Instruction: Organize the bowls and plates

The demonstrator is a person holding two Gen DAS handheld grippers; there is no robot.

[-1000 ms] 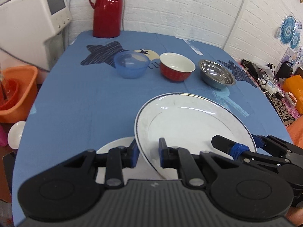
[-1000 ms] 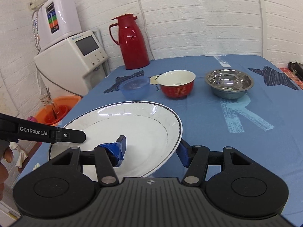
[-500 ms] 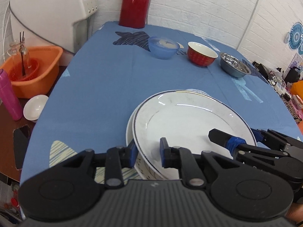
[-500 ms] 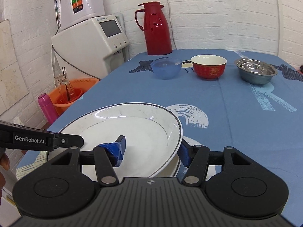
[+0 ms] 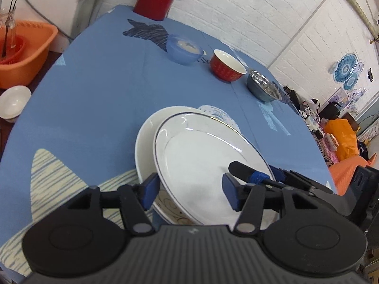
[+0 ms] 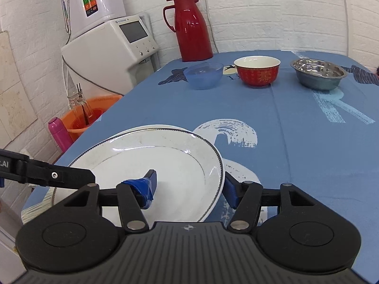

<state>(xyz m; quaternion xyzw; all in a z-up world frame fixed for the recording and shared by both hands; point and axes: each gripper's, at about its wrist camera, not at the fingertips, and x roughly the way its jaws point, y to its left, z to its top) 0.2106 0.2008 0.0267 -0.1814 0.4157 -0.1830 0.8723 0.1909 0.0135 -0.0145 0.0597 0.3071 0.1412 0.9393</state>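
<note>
A white plate with a dark rim line (image 5: pixel 203 146) (image 6: pixel 154 156) lies tilted on a second white plate (image 5: pixel 144 142) at the near end of the blue table (image 5: pixel 94 90). My left gripper (image 5: pixel 190 193) is open, its fingers on either side of the top plate's near edge. My right gripper (image 6: pixel 189 189) is also open. Its taped finger is over the plate face and its other finger is outside the rim. One of its fingers (image 5: pixel 244 171) shows in the left wrist view. At the far end stand a blue bowl (image 6: pixel 203 75), a red bowl (image 6: pixel 257 72) and a steel bowl (image 6: pixel 317 73).
A red thermos (image 6: pixel 191 28) stands at the table's far edge. A white appliance (image 6: pixel 111 49), an orange basin (image 6: pixel 90 113), a pink bottle (image 6: pixel 59 135) and a small white bowl (image 5: pixel 13 101) sit off the table's left side. Bags and clutter (image 5: pixel 341 137) lie off the right side.
My left gripper has opened and let go of the plate rim. The plate has come back from mid-table and down onto the second plate. The right gripper's finger gap is unchanged.
</note>
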